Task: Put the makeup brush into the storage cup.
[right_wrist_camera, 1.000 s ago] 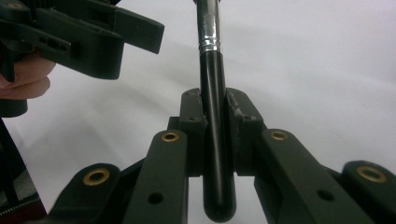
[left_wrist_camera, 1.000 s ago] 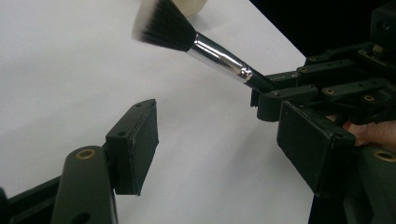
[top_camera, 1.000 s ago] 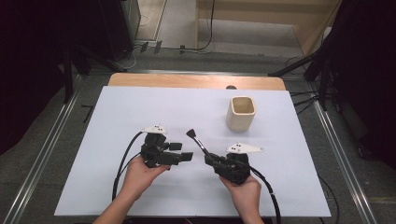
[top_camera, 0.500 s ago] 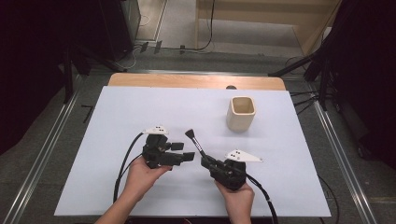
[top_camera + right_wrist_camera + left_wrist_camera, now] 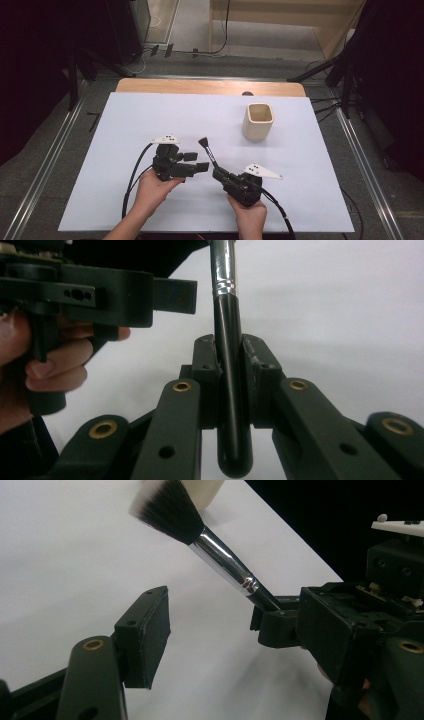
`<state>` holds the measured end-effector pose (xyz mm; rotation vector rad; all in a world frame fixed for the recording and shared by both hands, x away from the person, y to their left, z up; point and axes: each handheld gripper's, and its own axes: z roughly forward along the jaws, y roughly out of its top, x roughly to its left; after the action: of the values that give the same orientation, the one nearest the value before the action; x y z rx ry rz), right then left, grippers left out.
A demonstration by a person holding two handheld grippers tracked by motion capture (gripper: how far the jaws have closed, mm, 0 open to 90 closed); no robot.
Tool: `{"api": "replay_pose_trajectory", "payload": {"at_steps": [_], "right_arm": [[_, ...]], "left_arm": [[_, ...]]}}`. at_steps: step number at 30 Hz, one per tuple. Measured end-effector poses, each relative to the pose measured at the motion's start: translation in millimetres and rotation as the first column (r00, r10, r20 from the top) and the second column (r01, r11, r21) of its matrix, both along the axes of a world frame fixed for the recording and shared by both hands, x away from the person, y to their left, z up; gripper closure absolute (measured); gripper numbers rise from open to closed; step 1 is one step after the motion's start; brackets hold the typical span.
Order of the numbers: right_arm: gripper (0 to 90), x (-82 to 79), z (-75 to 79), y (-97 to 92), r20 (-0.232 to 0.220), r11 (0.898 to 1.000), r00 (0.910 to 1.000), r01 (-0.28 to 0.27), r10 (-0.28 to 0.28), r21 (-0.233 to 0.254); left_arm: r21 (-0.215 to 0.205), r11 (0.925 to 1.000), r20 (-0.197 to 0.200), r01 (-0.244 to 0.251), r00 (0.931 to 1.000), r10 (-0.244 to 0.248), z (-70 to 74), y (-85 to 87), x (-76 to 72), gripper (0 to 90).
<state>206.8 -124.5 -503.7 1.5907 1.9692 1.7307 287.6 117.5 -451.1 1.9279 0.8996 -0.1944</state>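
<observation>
Right gripper [image 5: 230, 385]: jaws clamped on makeup brush [image 5: 208, 150] handle, above the table [image 5: 125, 130].
Left gripper [image 5: 195, 167]: jaws open, empty, beside brush.
Cup [image 5: 259, 121]: well apart.
Risk: brush could pivot, missing the cup.

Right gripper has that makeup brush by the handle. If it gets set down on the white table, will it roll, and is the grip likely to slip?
The brush has a round, glossy black handle, so it would probably roll on the flat table. The right gripper clamps only that smooth handle, so it may swivel or slip under side load. The bristle tuft looks soft and should bend easily.
</observation>
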Motion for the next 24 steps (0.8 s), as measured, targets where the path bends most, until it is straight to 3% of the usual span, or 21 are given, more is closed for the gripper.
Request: {"api": "replay_pose_trajectory", "payload": {"at_steps": [10,16,18,24], "right_arm": [[79.8,-3.1,-3.0,6.9,0.028,0.998,0.9987,0.042,-0.044,0.053],[79.8,-2.5,-4.5,11.5,0.032,0.998,0.9988,0.037,-0.038,0.055],[79.8,-3.0,-4.1,12.6,0.033,0.998,0.9987,0.036,-0.038,0.052],[79.7,-3.1,-4.1,14.7,0.054,0.999,0.9981,0.028,-0.03,0.036]], "left_arm": [[-0.05,0.9984,-0.012,-0.025,0.9996,0.025,1.2,-1.1,0.2,30.7],[-0.075,0.9963,-0.025,-0.041,0.9989,0.039,1.3,-4.3,0.4,32.8],[-0.115,0.9923,-0.058,-0.047,0.9975,0.04,-0.6,-3.8,1.3,35.0],[-0.117,0.9907,-0.082,-0.07,0.9948,0.06,-2.5,-4.7,2.5,38.2]]}}
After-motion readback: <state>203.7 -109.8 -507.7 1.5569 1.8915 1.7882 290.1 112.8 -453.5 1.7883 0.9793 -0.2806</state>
